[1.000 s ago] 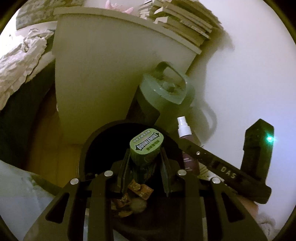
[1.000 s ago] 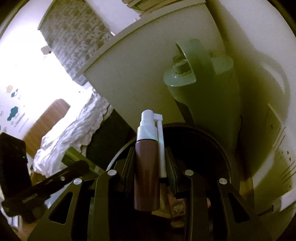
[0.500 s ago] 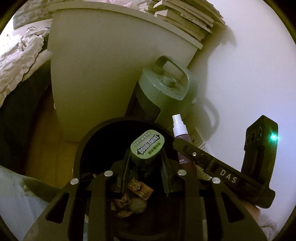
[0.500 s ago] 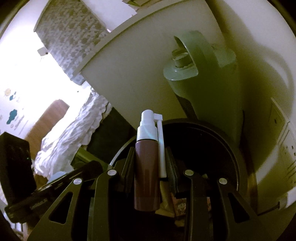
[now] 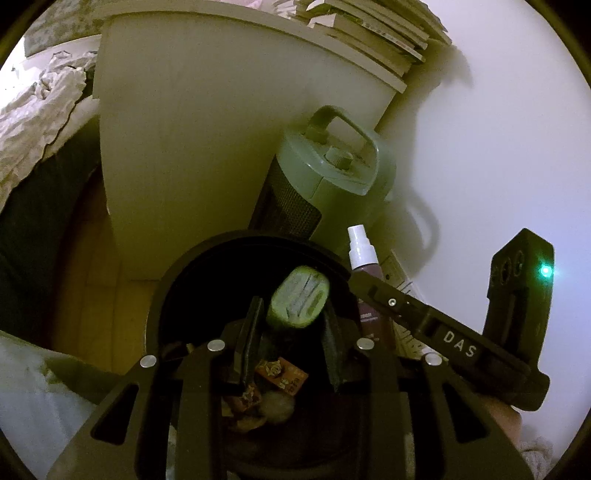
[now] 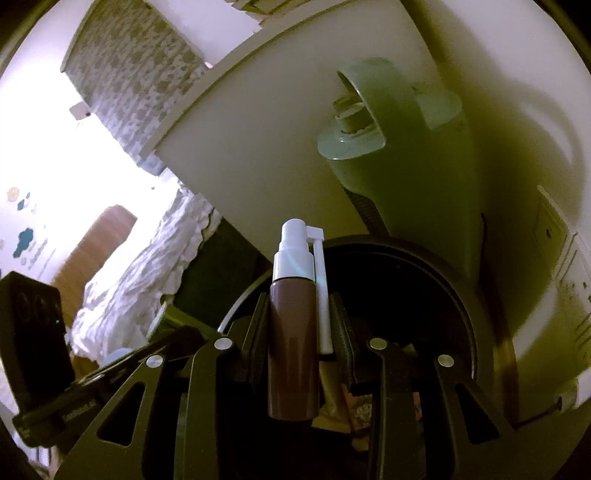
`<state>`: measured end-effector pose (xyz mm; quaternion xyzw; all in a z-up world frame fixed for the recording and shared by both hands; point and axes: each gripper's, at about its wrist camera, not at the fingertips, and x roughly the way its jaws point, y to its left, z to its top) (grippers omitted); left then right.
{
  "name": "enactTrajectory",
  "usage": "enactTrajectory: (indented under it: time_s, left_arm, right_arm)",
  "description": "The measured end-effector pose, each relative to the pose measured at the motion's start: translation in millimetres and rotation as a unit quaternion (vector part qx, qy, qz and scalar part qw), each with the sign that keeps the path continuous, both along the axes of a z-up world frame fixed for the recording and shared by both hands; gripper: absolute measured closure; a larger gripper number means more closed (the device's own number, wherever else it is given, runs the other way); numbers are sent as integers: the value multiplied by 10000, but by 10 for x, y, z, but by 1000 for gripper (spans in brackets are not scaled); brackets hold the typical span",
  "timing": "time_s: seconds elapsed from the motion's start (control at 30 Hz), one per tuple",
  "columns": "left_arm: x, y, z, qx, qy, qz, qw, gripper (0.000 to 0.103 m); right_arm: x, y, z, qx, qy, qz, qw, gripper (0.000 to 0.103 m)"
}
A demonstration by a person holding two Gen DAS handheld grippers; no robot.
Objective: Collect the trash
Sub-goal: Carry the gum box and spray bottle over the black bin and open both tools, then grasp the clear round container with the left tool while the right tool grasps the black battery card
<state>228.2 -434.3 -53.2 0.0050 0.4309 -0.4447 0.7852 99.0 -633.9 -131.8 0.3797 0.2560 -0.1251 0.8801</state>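
Observation:
My left gripper is open over the round black trash bin. The green gum container has come loose between the fingers and is blurred, tipping into the bin. Wrappers lie at the bin's bottom. My right gripper is shut on a brown spray bottle with a white nozzle, held over the same bin. The bottle also shows in the left wrist view, at the bin's right rim.
A green tower appliance with a handle stands behind the bin, against a beige cabinet with stacked books on top. A white wall is on the right, with an outlet strip low down. A bed with white linen lies left.
My left gripper has opened and let go of the green gum container, which has turned and is dropping. The right gripper still holds the spray bottle and has edged closer over the bin.

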Motion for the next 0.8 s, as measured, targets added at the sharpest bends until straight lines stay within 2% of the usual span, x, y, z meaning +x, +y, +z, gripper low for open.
enactTrajectory:
  time_s: [0.03, 0.07, 0.1, 0.17, 0.23, 0.27, 0.4, 0.47, 0.57, 0.6, 0.67, 0.73, 0.8]
  left_arm:
    - [-1, 8, 5, -8, 14, 11, 10000, 63]
    - [-7, 19, 19, -14, 22, 35, 10000, 49]
    - [-18, 29, 38, -13, 2, 62, 10000, 31]
    - [-70, 67, 107, -30, -147, 143, 9998, 13]
    - [-128, 109, 181, -68, -240, 185, 9995, 10]
    - [-152, 132, 214, -77, -222, 196, 9995, 5]
    - [-263, 286, 335, 75, -139, 523, 9985, 5]
    - [-346, 429, 401, 308, -305, 857, 9954, 5]
    - [-514, 697, 484, 1011, -815, 1577, 9789, 5]
    - [-575, 837, 505, 1050, -880, 1727, 9754, 5]
    - [-651, 1127, 537, 781, -795, 1771, 9779, 5]
    - [-746, 1506, 548, 632, -784, 1999, 9746, 5]
    - [-837, 1803, 528, 807, -922, 2203, 9677, 5]
  right_arm:
    - [-2, 1, -1, 13, 6, -7, 10000, 63]
    - [-11, -3, 4, 20, -15, -32, 10000, 57]
    - [-26, 0, 10, 15, -44, -68, 10000, 48]
    - [-56, 3, 30, -14, -125, -141, 9998, 40]
    - [-69, 7, 34, -29, -151, -172, 9997, 37]
    - [-67, 5, 28, -26, -134, -178, 9997, 36]
    - [-56, 27, 11, -30, -57, -192, 9998, 32]
    - [-40, 50, 20, -65, -25, -176, 9998, 31]
    - [-18, 110, 22, -126, 22, -100, 9999, 29]
    - [-11, 135, 21, -158, 35, -71, 9998, 28]
    - [-1, 198, 35, -229, 41, -2, 9997, 27]
    - [-12, 279, 63, -300, -2, 103, 9995, 27]
    - [-32, 357, 96, -375, -48, 205, 9991, 26]
